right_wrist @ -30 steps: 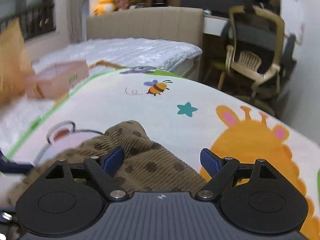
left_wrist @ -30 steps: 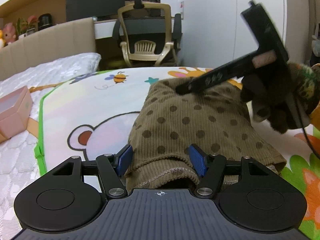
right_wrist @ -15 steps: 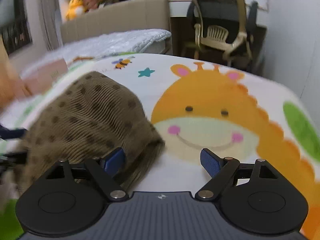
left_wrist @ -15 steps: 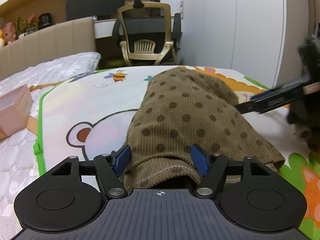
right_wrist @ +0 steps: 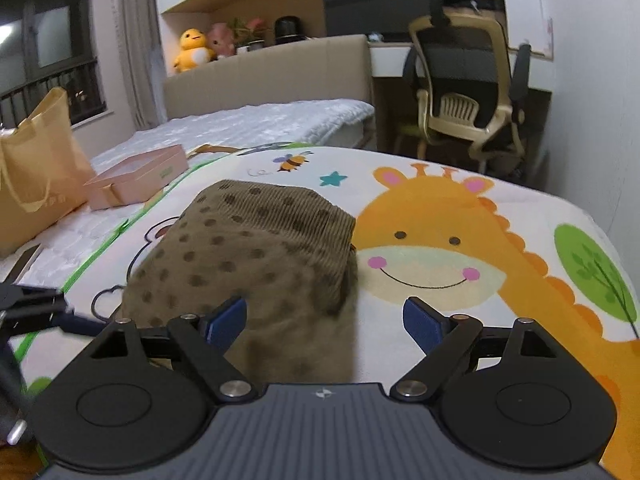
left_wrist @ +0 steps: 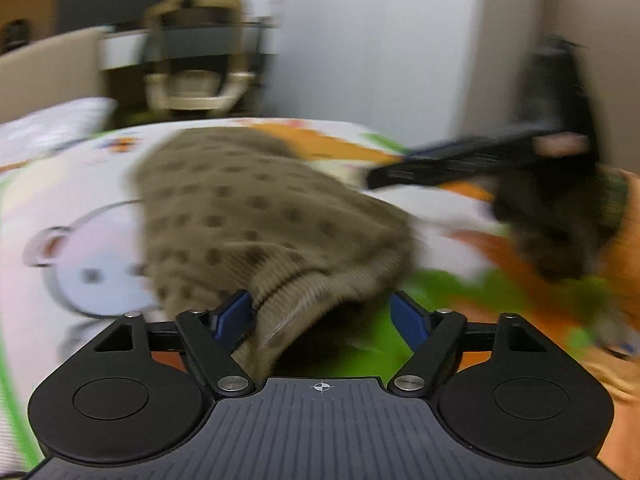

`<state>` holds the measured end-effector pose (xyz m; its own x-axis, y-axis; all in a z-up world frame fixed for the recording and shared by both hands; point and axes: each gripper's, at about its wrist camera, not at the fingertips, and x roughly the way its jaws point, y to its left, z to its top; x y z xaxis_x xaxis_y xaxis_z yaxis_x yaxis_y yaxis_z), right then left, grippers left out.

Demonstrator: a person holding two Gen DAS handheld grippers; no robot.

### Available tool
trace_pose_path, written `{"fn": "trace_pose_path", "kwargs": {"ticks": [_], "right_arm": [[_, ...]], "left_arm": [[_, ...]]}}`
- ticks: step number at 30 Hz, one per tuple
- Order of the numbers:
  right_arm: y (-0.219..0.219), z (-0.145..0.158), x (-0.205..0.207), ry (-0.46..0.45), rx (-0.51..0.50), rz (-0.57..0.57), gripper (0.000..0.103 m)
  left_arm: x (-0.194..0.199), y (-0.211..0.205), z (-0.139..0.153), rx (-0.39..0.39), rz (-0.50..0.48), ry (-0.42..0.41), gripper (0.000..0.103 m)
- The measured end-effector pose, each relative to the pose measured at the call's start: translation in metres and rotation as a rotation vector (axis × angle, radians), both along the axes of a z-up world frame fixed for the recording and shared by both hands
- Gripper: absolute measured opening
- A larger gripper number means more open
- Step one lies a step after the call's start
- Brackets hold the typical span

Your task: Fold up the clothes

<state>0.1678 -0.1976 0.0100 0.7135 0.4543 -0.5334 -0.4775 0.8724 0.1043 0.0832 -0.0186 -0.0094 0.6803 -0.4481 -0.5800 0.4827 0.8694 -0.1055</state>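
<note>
Left wrist cam sits low behind the left gripper (left_wrist: 322,314), angled down along its fingers, very close to the garment (left_wrist: 256,216) on the mat (left_wrist: 72,184); frame is motion-blurred, chair (left_wrist: 200,60) far ahead. Right wrist cam, same mounting behind the right gripper (right_wrist: 324,320), sharp, also angled down and close, faces the bed (right_wrist: 256,124) and chair beyond. Both share garment, mat and chair, and each catches the other gripper at its edge: right one at left cam's right, left one at right cam's left.
</note>
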Motion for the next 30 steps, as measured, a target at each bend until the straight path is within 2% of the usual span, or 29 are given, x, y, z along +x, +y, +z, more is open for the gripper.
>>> {"fn": "trace_pose_path", "kwargs": {"ticks": [3, 5, 9, 12, 15, 17, 19, 21, 23, 24, 30], "right_arm": [[-0.003, 0.003, -0.005, -0.012, 0.002, -0.001, 0.088], [-0.007, 0.004, -0.007, -0.02, 0.004, -0.012, 0.092], [-0.006, 0.001, -0.007, -0.018, 0.008, -0.012, 0.092], [0.004, -0.002, -0.006, -0.012, 0.016, 0.024, 0.093], [0.021, -0.001, -0.005, -0.02, 0.013, 0.091, 0.093], [0.035, 0.0, -0.005, -0.029, 0.013, 0.155, 0.093], [0.049, -0.001, -0.004, -0.02, 0.015, 0.223, 0.096], [0.062, -0.009, 0.0, 0.031, 0.013, 0.284, 0.098], [0.072, -0.025, 0.007, 0.09, -0.016, 0.291, 0.1], [0.075, -0.031, 0.007, 0.088, -0.027, 0.291, 0.103], [0.072, -0.025, 0.003, 0.082, -0.028, 0.304, 0.103]], "left_arm": [[-0.013, -0.006, 0.009, -0.029, -0.126, -0.004, 0.086], [-0.015, 0.0, 0.022, -0.051, -0.14, -0.035, 0.09], [0.004, 0.025, 0.049, -0.118, -0.036, -0.111, 0.093], [0.038, 0.041, 0.058, -0.191, 0.043, -0.128, 0.093], [0.09, 0.048, 0.055, -0.283, 0.105, -0.082, 0.093], [0.127, 0.049, 0.047, -0.312, 0.118, -0.025, 0.093], [0.163, 0.047, 0.029, -0.302, 0.128, 0.066, 0.093], [0.192, 0.047, 0.006, -0.305, 0.156, 0.162, 0.092], [0.2, 0.046, 0.001, -0.282, 0.156, 0.154, 0.092], [0.204, 0.045, -0.002, -0.27, 0.156, 0.149, 0.092], [0.188, 0.036, -0.001, -0.179, 0.137, 0.101, 0.093]]}}
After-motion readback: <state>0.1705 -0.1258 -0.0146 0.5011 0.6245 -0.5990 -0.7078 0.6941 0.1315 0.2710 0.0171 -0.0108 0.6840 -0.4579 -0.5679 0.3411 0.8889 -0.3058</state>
